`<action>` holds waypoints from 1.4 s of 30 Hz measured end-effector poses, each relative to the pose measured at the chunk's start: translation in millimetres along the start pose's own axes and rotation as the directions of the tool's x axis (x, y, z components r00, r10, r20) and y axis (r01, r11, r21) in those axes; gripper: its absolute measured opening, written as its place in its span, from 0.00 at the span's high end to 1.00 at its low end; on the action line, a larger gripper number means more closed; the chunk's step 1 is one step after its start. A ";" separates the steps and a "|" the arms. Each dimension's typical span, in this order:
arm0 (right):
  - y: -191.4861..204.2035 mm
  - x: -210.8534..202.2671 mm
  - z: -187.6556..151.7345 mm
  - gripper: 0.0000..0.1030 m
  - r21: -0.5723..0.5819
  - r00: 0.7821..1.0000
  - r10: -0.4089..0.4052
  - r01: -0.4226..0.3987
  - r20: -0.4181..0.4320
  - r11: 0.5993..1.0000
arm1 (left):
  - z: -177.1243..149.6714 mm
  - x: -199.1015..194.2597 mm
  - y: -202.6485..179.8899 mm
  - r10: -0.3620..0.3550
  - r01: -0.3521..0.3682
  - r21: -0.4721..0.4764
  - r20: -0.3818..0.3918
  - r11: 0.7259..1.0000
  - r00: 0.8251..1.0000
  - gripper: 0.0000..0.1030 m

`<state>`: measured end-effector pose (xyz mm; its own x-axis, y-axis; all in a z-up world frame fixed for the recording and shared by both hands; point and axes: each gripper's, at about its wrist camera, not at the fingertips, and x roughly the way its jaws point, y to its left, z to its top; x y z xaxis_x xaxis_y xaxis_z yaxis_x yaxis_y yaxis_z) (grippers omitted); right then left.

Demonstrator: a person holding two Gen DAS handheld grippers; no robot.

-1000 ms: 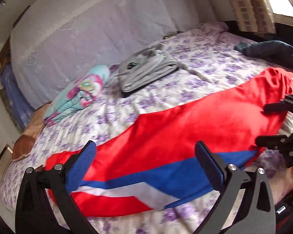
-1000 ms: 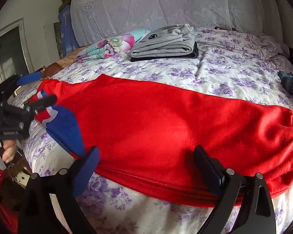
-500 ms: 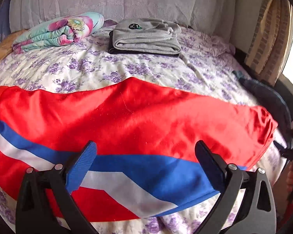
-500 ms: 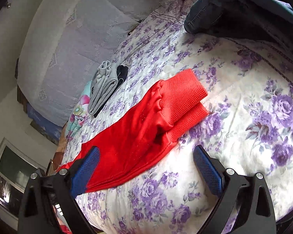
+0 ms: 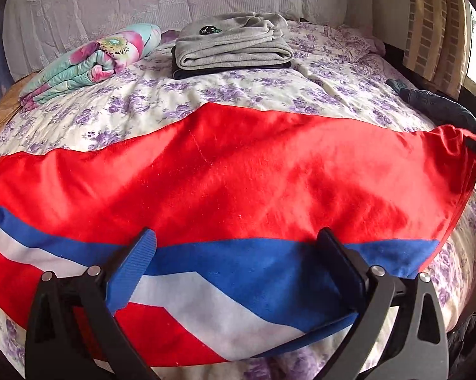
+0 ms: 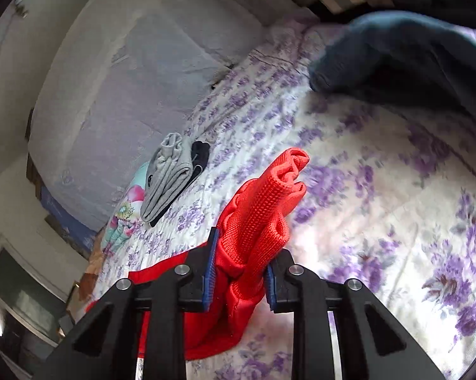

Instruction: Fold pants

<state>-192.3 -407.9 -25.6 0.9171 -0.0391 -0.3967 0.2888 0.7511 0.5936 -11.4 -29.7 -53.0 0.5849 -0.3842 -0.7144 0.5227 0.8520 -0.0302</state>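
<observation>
- Red fleece pants with a blue-and-white stripe (image 5: pixel 238 190) lie lengthwise on the floral bedspread (image 5: pixel 238 95) just ahead of the left gripper (image 5: pixel 238 272), whose jaws stand wide and empty
- Right gripper (image 6: pixel 239 272) is clamped on the bunched ribbed cuff (image 6: pixel 263 209)
- Soft, light, limp cloth, likely to sag; I'd take the waistband end next
</observation>
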 end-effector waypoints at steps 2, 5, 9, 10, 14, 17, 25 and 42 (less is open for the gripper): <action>49.1 -1.4 1.6 0.75 -0.192 0.999 -0.003 0.009 0.032 0.981 | -3.5 -8.1 6.9 0.024 -0.024 -0.039 0.012 0.999 1.000 0.05; 118.6 12.2 -9.6 0.76 -0.421 0.999 0.021 -0.008 0.025 0.907 | -11.4 -36.1 26.8 0.034 -0.028 -0.099 0.056 0.995 0.998 0.05; 194.1 60.5 -61.8 0.69 -0.648 0.993 0.011 -0.084 -0.116 0.757 | -24.7 -82.2 69.3 0.053 -0.021 -0.224 0.137 0.974 0.989 0.05; 207.9 76.8 -83.7 0.67 -0.688 0.980 0.004 -0.142 -0.198 0.712 | -28.7 -90.1 80.5 0.060 -0.022 -0.256 0.144 0.966 0.988 0.05; 230.4 105.8 -152.2 0.44 -0.763 0.924 -0.037 -0.290 -0.380 0.578 | -47.9 -103.1 123.0 0.077 -0.026 -0.380 0.117 0.924 0.990 0.05; 226.3 73.8 -133.1 0.36 -0.732 0.941 0.066 -0.301 -0.332 0.611 | -65.1 -102.2 147.4 0.042 0.011 -0.459 0.105 0.888 0.994 0.05; 193.4 113.1 -79.8 0.35 -0.680 0.969 -0.158 -0.014 -0.190 0.733 | -69.4 -90.3 146.5 0.084 -0.024 -0.464 0.109 0.886 0.990 0.05; 192.4 105.1 -119.8 0.03 -0.735 0.959 -0.138 -0.094 -0.249 0.672 | -45.9 -72.8 171.2 0.050 -0.038 -0.447 0.015 0.894 0.999 0.05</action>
<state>-73.2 -188.5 -36.9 0.7706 0.0227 -0.6369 -0.0938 0.9925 -0.0782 7.0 160.5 -38.3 0.6195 -0.3468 -0.7043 0.1679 0.9349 -0.3127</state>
